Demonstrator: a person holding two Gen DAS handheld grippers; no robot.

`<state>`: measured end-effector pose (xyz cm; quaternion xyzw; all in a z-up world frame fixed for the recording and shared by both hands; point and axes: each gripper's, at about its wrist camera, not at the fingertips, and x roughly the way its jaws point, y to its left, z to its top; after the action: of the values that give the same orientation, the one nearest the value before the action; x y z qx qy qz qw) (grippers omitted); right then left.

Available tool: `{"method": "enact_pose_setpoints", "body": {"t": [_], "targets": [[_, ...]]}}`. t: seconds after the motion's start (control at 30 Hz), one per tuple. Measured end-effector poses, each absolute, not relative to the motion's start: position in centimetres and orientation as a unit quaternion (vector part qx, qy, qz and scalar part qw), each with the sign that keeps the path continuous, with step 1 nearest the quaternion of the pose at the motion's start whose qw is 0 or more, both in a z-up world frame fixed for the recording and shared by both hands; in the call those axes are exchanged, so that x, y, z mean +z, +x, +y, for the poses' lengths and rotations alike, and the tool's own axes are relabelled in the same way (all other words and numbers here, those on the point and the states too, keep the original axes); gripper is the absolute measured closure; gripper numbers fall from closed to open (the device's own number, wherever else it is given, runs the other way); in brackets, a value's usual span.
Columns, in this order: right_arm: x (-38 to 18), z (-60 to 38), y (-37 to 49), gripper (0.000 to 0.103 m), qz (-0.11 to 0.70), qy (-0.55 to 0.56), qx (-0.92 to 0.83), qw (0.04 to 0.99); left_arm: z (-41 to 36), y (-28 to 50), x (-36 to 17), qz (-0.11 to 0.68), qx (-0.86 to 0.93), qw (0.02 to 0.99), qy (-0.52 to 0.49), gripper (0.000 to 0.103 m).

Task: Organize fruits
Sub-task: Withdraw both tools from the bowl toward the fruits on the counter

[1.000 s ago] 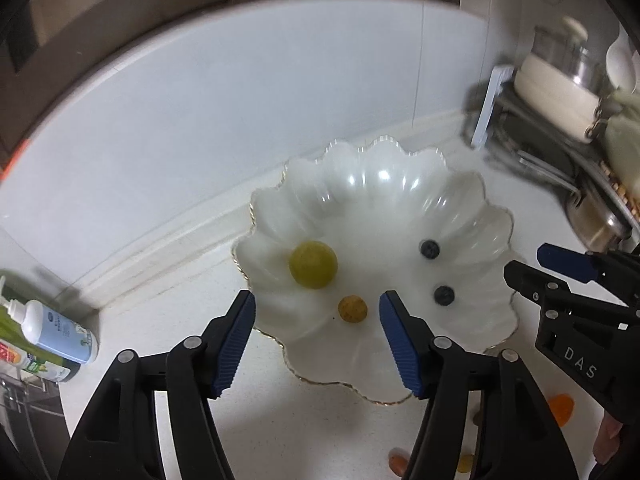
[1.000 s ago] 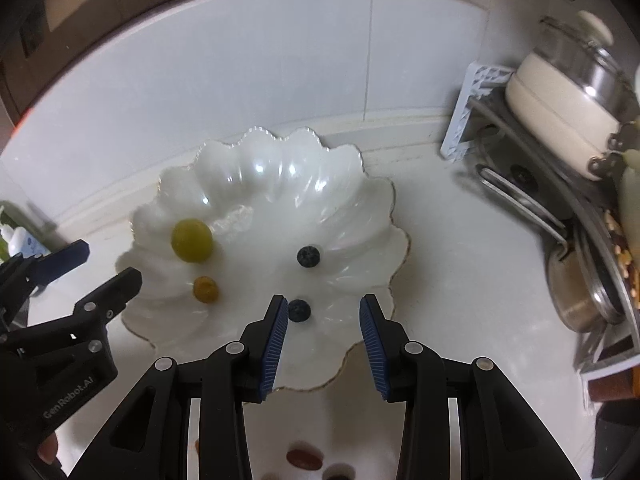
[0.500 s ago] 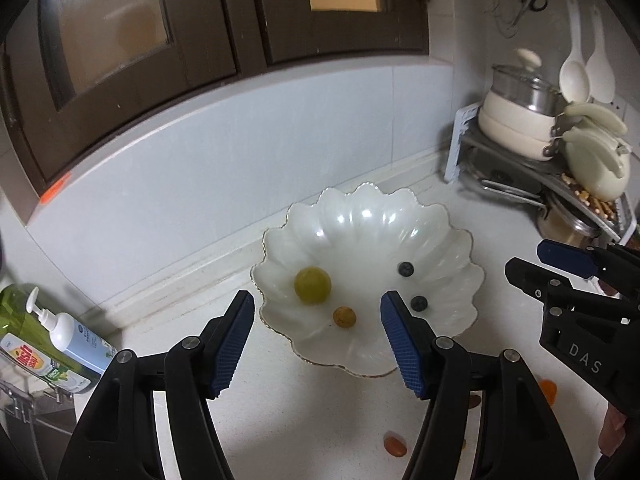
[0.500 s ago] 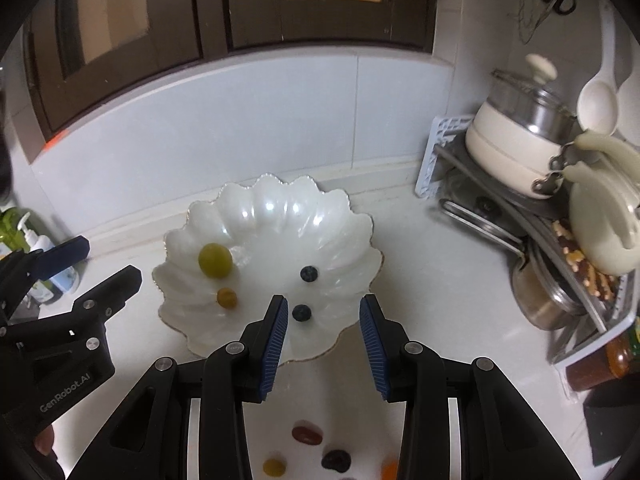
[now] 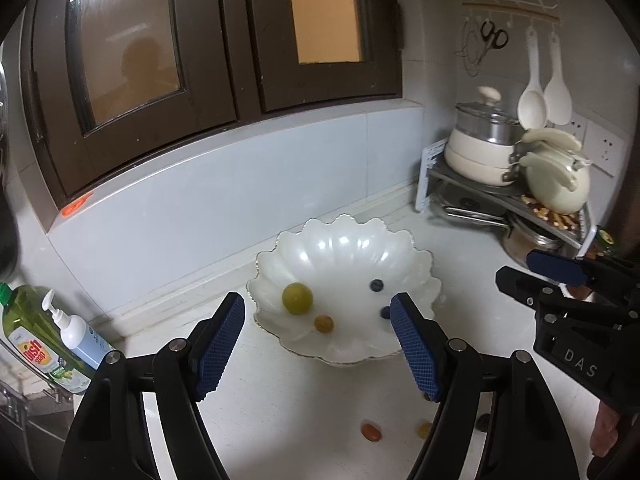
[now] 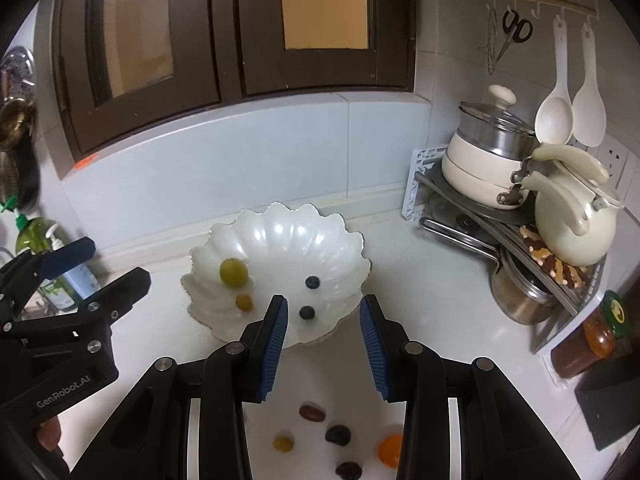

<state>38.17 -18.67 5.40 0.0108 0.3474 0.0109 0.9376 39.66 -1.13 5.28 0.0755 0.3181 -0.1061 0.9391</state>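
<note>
Hovering above the white countertop [image 6: 420,312], both tongs empty. Left gripper [image 5: 318,338] opening its jaws wide, nothing between the blue pads; right gripper [image 6: 323,344] keeping a narrow gap, holding nothing. Already lying in the white scalloped glossy dish [image 6: 336,240]: a round green grape [image 6: 233,273], a small amber berry [image 6: 243,302] and two dark blueberries [image 6: 312,282]. Waiting loose on the counter in front of the dish: a dark red oval fruit [image 6: 312,413], a small orange fruit [image 6: 390,449] and others. Probably best lowering straight over one piece, closing gently to avoid rolling or squashing.
</note>
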Motion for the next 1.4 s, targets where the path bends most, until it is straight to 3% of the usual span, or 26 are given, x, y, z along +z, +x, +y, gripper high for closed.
{"method": "enact_pose_setpoints", "body": {"t": [0.43, 1.4], "targets": [[5.1, -19.2, 33.1, 0.064, 0.328, 0.011, -0.006, 0.945, -1.9, 34.7, 5.8, 0.288, -0.115, 0.948, 0.072, 0.028], [0.3, -21.7, 26.4, 0.064, 0.346, 0.043, -0.051, 0.936, -4.2, 29.0, 1.9, 0.308, -0.140, 0.937, 0.085, 0.028]]}}
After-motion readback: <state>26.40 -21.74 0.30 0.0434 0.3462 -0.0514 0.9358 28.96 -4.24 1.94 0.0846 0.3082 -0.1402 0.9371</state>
